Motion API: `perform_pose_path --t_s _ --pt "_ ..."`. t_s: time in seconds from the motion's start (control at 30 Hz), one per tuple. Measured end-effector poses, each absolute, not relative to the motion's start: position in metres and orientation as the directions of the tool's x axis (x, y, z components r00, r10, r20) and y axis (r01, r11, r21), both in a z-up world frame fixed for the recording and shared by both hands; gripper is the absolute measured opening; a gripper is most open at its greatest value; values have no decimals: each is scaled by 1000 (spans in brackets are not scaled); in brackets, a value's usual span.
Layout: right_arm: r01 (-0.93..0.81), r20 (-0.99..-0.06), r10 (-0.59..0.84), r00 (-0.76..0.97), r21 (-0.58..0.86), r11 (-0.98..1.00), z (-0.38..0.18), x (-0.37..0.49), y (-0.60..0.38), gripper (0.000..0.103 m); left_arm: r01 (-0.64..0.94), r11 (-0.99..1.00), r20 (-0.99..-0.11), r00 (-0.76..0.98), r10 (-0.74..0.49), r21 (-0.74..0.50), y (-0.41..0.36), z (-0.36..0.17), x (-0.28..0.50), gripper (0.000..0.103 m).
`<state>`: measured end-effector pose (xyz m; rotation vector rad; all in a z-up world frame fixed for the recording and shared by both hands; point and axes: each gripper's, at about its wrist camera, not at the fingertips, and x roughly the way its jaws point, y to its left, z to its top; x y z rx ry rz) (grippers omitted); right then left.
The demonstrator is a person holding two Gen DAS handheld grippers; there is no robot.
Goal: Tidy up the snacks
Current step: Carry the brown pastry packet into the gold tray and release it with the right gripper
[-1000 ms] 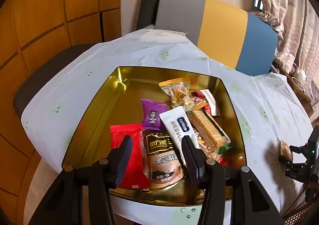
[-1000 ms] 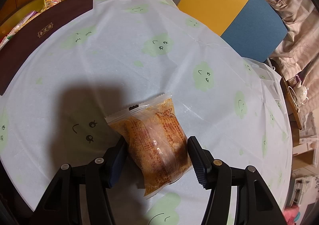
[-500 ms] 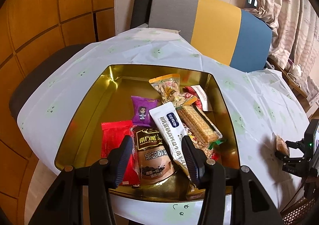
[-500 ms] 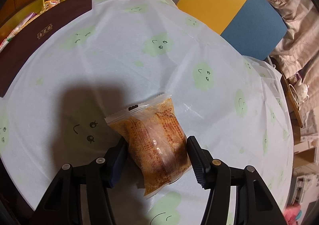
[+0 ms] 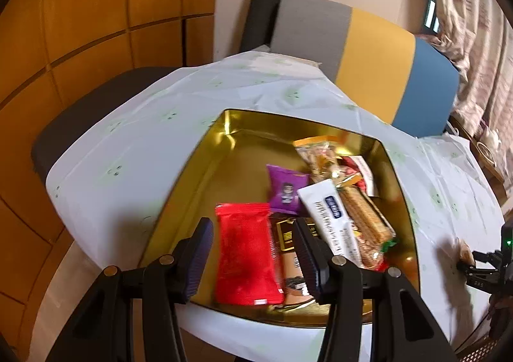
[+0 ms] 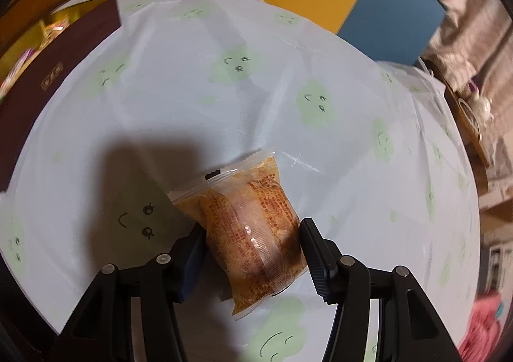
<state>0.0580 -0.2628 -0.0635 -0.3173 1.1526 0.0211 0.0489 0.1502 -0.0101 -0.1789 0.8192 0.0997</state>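
Right gripper fingers straddle clear-wrapped orange-brown snack pack on surface, apparently touching both sides, so gripping. Squeeze gently, lift straight, carry to gold metal tin. Left gripper fingers open, empty, above red packet.

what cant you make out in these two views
- Brown packet, left wrist view: mostly behind the left gripper finger; label unreadable.
- Tin, right wrist view: cut off by the edge, contents blurred.
- Snack bag: print too small; right gripper pad contact unclear.
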Motion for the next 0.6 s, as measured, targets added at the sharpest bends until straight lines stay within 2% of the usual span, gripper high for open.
perform_pose_path --t_s 0.33,0.43,0.6 --pt "-60 -899 82 431 62 996 -40 69 -264 56 -142 982 -737 676 6 -122 144 -19 43 52" --pt "-143 -863 168 476 112 983 -16 74 -234 56 -144 982 -739 674 5 -126 142 -20 44 52" --pt "-340 -819 277 502 107 934 11 77 -157 56 -164 978 -741 671 18 -125 148 -20 42 52"
